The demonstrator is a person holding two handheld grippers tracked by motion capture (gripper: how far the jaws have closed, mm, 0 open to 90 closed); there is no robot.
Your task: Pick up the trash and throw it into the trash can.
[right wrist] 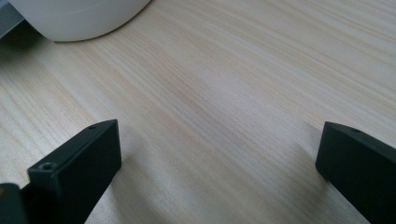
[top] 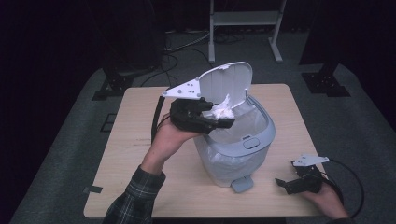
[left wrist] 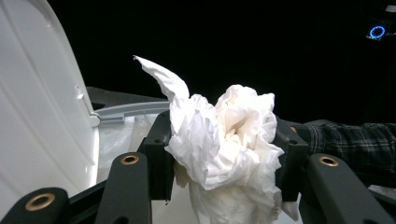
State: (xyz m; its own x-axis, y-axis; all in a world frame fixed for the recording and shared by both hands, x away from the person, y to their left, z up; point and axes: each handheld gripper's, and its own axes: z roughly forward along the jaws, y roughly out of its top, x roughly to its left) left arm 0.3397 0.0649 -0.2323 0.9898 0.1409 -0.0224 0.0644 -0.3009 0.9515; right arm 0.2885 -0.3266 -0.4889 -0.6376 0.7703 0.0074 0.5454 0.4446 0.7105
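Tissue poised over the open bin

Crumpled tissue (left wrist: 224,140) sits clenched between the left tongs (top: 219,116), which hold it above the mouth of the pedal bin (top: 243,140) — just in front of the raised lid (top: 226,86). By my reading the carry is nearly over and the drop is the step in hand: the wad should be brought squarely over the liner (top: 233,128), then let go so it falls inside rather than onto the grey rim. The tissue is soft, white, deeply creased, with one twisted tail sticking up (it could snag on a jaw). The bin is smooth plastic, rounded, lined with a thin translucent bag. The right tongs (top: 292,184) rest released, holding nothing, on the pale wood-grain surface (right wrist: 224,84) beside the bin's foot pedal (top: 242,183).
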